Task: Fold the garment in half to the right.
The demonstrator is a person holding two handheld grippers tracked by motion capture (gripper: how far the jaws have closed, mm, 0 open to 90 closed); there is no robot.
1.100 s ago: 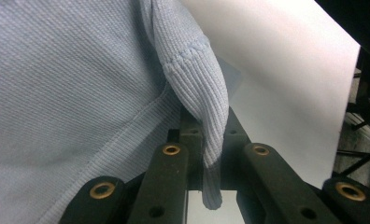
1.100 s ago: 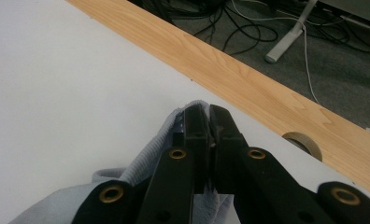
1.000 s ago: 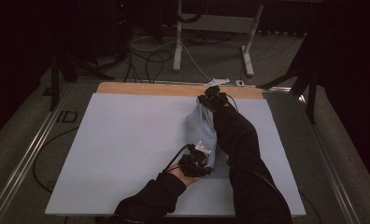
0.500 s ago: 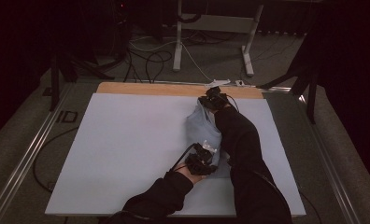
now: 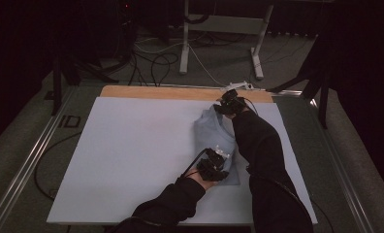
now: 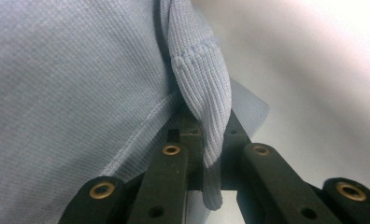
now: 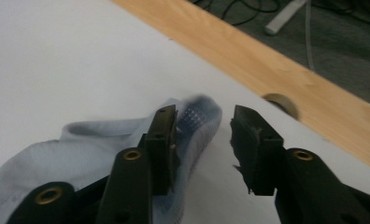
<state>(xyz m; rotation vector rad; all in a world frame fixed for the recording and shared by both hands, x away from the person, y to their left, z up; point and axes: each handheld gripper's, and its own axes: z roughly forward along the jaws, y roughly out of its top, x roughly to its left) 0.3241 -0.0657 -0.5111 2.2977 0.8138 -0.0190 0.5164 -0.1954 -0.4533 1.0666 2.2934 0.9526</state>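
We see a pale blue shirt (image 5: 214,138) lying folded on the white table (image 5: 132,155), toward its right half, stretched between our two hands. Our left hand-held gripper (image 5: 213,167) sits at the shirt's near end, and our right hand-held gripper (image 5: 230,103) at its far end, close to the bare wooden strip (image 5: 156,92) along the table's far edge. The left gripper view shows what the high view cannot: the jaws are clamped shut on a ribbed band (image 6: 204,93) of the shirt, which rises between them as a twisted fold. In the right gripper view the jaws have just been opening and stand apart; a bunched edge of the shirt (image 7: 127,135) lies against the left jaw, and nothing is pinched between the pads.
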